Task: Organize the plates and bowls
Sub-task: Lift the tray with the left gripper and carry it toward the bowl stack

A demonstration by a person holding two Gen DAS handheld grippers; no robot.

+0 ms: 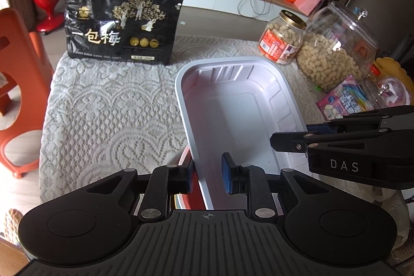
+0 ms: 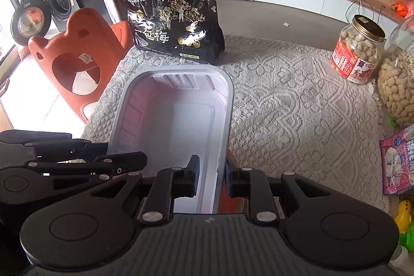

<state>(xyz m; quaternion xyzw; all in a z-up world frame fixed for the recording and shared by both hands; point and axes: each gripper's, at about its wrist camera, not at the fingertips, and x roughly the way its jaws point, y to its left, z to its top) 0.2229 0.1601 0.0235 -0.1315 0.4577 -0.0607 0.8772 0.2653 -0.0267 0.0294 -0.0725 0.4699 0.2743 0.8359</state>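
Note:
A white rectangular plastic tray with a grey rim is held over the lace-covered table. My left gripper straddles its left wall, one pad inside and one outside. My right gripper straddles its right wall in the same way; the tray shows in the right wrist view too. Each gripper appears in the other's view: the right gripper and the left gripper. A red dish shows partly under the tray's near end, mostly hidden.
A black snack bag stands at the table's far edge. Peanut jars and candy packets crowd the right side. An orange stool stands beside the table on the left. The lace cloth covers the table.

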